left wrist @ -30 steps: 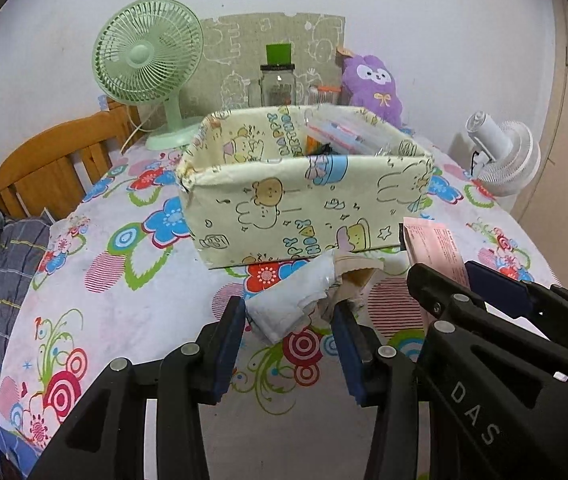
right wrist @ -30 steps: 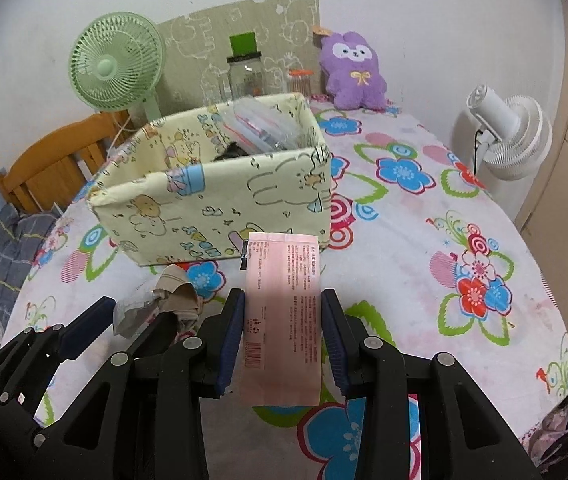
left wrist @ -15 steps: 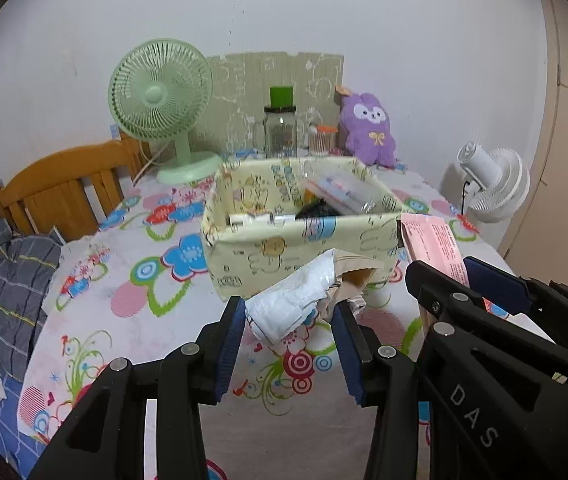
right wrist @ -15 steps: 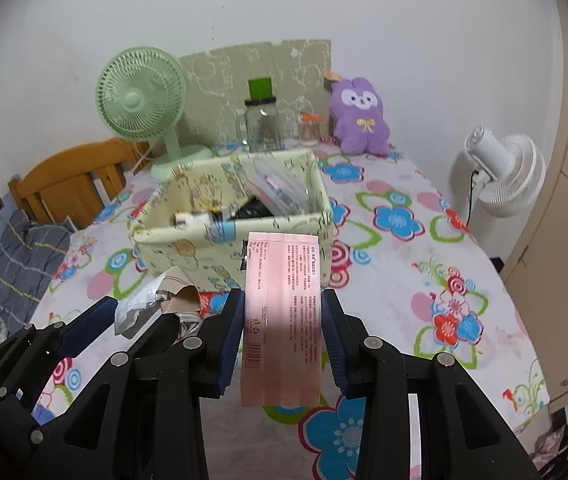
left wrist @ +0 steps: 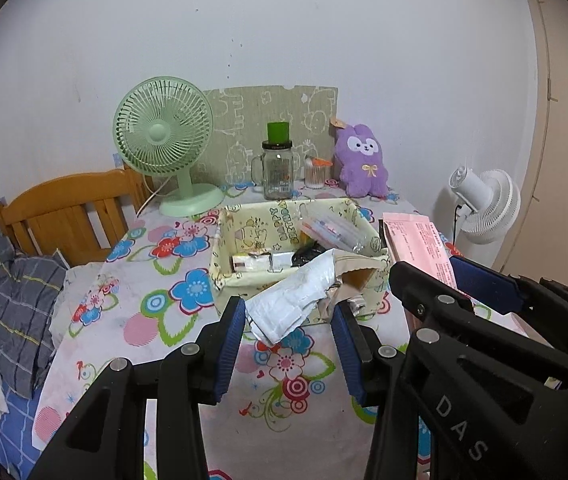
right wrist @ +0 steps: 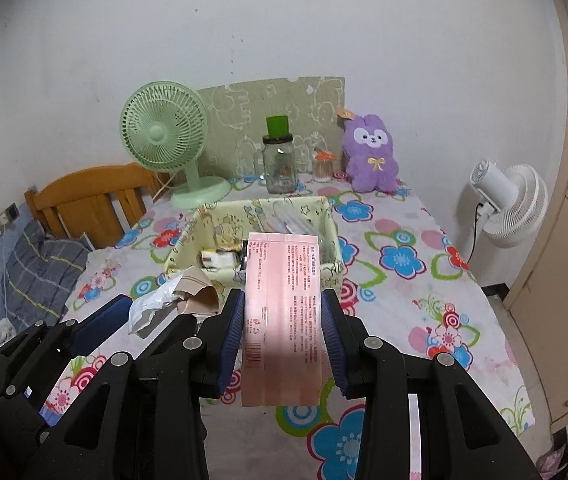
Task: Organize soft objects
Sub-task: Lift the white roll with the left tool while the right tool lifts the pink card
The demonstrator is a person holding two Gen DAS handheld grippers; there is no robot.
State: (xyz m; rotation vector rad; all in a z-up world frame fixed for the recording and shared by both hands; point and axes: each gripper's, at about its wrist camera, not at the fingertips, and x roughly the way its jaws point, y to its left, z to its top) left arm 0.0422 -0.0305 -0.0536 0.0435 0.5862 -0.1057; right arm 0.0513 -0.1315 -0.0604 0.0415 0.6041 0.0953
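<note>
The left tool (left wrist: 288,334) grips a crumpled white bag (left wrist: 292,300) and the right tool (right wrist: 282,330) clamps a pink packet (right wrist: 281,320) above the floral surface (right wrist: 404,292).

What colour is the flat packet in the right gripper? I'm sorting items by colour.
Pale pink with small red print and a barcode; the packet shows best in the right wrist view.

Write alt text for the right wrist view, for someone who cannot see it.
A handheld black tool with blue pads grips a flat pink packet above a table with a flowered cloth, in front of an open yellow fabric box of small items. Beside it, the second tool holds crumpled white and tan wrapping. Behind stand a green fan, a jar and a purple plush toy.
</note>
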